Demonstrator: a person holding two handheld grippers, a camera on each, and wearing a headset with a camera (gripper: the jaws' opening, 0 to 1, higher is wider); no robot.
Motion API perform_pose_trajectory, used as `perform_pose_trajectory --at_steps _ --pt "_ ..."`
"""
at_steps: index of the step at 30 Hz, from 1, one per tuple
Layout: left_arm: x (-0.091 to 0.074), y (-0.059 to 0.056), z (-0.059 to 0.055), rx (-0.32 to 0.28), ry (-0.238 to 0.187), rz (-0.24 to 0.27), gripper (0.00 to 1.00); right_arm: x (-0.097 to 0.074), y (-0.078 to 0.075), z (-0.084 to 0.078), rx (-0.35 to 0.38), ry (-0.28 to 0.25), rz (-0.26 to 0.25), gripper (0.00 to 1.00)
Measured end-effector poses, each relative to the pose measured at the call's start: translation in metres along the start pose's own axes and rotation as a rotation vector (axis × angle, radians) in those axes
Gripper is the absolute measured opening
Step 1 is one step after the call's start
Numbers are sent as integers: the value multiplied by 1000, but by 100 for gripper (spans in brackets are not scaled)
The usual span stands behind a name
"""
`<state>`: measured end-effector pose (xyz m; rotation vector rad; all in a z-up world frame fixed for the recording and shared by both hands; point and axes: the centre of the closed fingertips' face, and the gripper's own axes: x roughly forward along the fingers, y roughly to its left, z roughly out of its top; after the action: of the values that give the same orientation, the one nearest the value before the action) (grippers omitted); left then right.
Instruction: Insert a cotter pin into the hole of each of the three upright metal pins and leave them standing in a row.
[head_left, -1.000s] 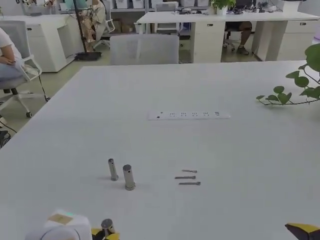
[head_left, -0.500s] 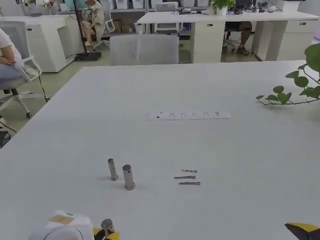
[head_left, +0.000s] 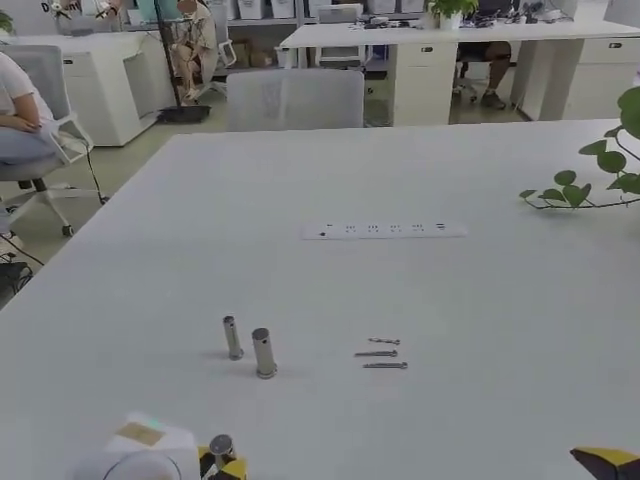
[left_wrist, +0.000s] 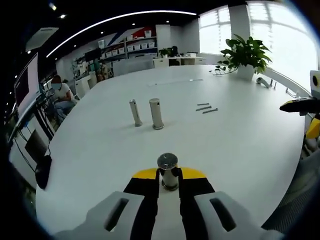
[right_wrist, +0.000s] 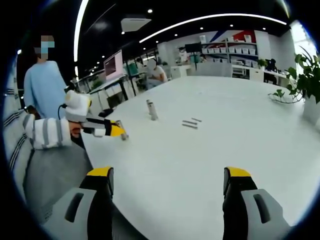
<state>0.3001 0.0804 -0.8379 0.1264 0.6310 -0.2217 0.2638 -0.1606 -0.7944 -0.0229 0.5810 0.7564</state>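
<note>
The left tongs (left_wrist: 169, 179) pinch the third metal pin (left_wrist: 167, 163) upright at the counter's (head_left: 420, 170) near edge. I'd lower it squarely, in line with the farther standing pin (head_left: 232, 338) and the nearer standing pin (head_left: 264, 352). Rightward lie the cotter pins (head_left: 380, 353), and the right tongs (right_wrist: 168, 175) hang spread.

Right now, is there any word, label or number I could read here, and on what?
No text is readable.
Marks on the power strip: too small to read.
Tan sticker on the left tool, which grips a metal pin: blurred.
</note>
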Motion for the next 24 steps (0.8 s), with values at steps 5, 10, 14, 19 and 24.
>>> perform_pose_trajectory --at_steps 5,10,14,19,24 --pt "-2 1 -2 12 13 0 14 0 0 0 2 -1 1 92" --pt "-5 2 -1 67 25 -5 15 1 1 0 0 0 3 92" --pt "-6 2 4 66 16 -18 18 2 1 0 -1 2 5 92" --pt "-6 0 2 96 31 -59 25 2 1 0 -1 4 6 92" --pt "-9 -1 5 96 8 -88 33 2 0 1 -1 4 4 92"
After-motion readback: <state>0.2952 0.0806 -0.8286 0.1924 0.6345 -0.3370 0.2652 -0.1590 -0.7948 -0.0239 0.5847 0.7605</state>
